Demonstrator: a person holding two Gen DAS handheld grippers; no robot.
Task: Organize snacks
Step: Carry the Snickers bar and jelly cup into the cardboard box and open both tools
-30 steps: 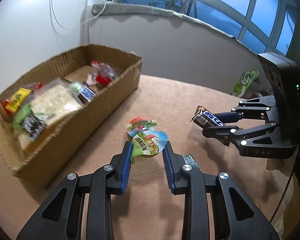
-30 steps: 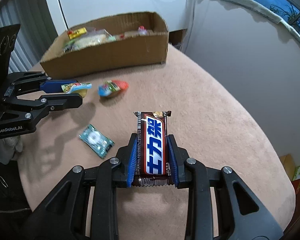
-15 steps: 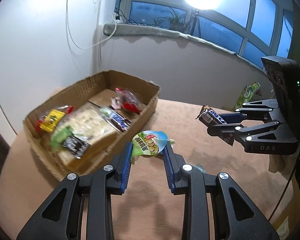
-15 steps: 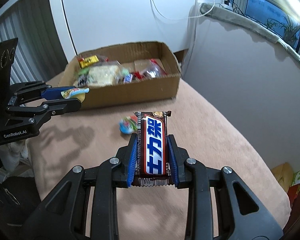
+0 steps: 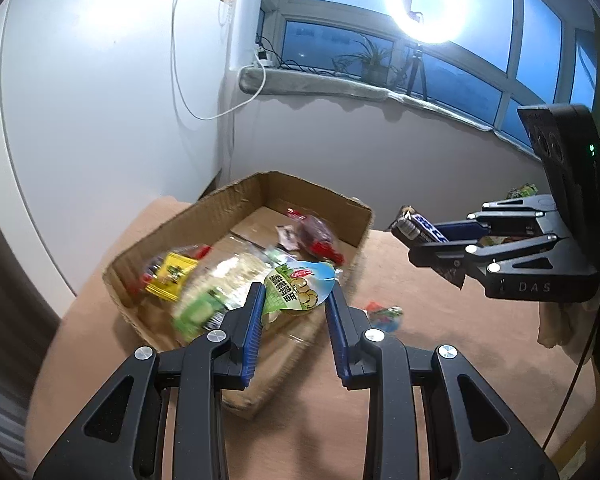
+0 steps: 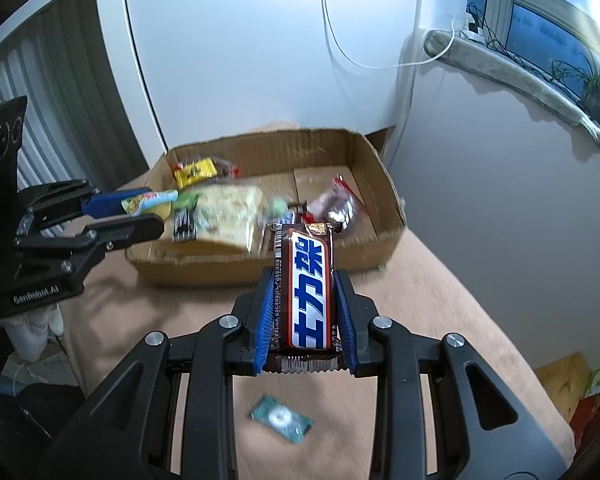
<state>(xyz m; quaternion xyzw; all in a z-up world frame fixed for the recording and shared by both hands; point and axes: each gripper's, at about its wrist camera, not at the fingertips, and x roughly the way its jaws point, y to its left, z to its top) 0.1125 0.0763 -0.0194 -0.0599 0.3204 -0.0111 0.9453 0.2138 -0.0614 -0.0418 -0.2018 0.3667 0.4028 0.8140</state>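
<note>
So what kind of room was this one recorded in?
Probably a room at home set up for filming: a bay window with potted plants on its sill, a ring light on a tripod, and a cloth-covered table holding a cardboard box of snacks.

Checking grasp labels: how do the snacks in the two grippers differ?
The chocolate bar is long, brown and blue; the egg snack pouch is rounded, green and light blue. The bar lies lengthwise between the fingers; the pouch pokes beyond its fingers. Both are clamped near the cardboard box.
</note>
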